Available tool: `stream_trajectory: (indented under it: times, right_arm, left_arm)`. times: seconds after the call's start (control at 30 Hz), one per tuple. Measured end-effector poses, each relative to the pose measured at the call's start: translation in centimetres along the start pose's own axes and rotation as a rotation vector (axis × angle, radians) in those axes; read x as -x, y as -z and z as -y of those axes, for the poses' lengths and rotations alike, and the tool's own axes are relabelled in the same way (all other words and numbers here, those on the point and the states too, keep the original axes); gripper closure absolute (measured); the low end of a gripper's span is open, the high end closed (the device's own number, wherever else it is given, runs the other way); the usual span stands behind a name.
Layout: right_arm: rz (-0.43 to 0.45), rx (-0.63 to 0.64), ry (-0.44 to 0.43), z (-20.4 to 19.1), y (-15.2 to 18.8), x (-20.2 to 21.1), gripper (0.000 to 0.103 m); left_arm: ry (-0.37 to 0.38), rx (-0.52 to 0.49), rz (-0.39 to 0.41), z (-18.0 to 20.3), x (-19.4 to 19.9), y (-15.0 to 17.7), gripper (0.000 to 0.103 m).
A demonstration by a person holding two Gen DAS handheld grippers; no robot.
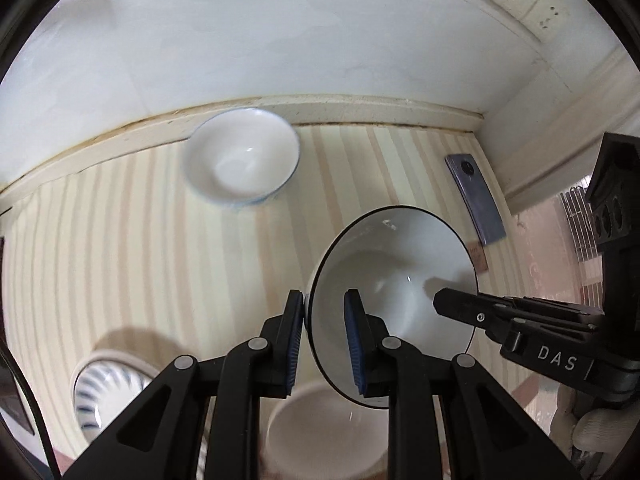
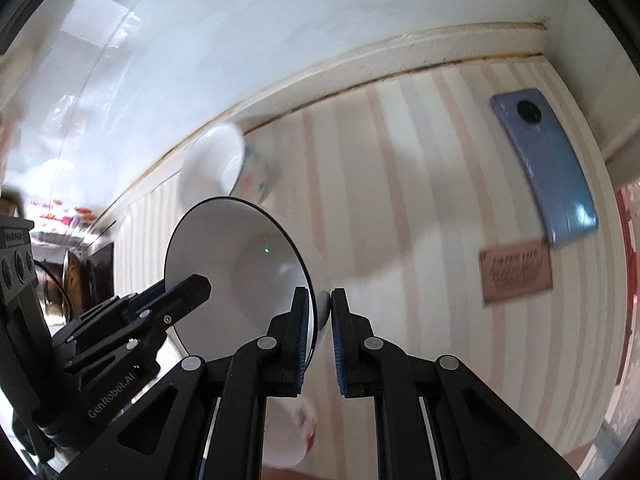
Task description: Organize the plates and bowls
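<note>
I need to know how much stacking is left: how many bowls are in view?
4: a black-rimmed bowl held by both tongs, a blue-trimmed bowl by the wall, a plain bowl below, a blue-striped bowl lower left. Others may be hidden.

- A home kitchen counter, by the look of it: a striped beige countertop (image 1: 120, 240) fills the middle of the frame and meets glossy white wall tiles (image 1: 240, 40) above.
- Wall sockets (image 1: 532, 0) sit at upper right.
- Bowls (image 1: 240, 160) stand about, and a phone (image 1: 476, 200) lies at right.
</note>
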State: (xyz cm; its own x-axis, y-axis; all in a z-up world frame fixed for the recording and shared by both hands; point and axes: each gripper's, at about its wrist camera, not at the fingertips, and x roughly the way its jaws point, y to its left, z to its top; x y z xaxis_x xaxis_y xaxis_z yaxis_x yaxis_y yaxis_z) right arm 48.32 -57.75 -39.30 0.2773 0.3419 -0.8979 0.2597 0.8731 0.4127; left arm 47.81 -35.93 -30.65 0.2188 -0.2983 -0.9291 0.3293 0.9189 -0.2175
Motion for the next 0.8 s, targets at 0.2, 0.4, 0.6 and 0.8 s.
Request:
stream_trajectory:
  times: [0.2,0.4,0.6,0.8]
  right_arm:
    - [-0.020,0.028,-0.014,-2.5,5.5,0.7,0.090]
    - [-0.063,0.053,-0.002,-3.8,10.3,0.1,0.090]
    - [-0.113,0.053,0.022,-3.4,13.5,-1.6,0.090]
    - [-0.139,0.044,0.036,-2.7,14.4,-3.0,0.090]
  left_arm:
    - [-0.015,-0.008,-0.018,-1.0,2.1,4.2,0.085]
    - [-0.033,-0.024,-0.077,-1.3,1.3,7.9,0.085]
    - [-0.039,-0.029,-0.112,-1.3,0.2,10.2,0.085]
    - [-0.064,-0.048,-0.147,-1.1,-1.4,10.7,0.085]
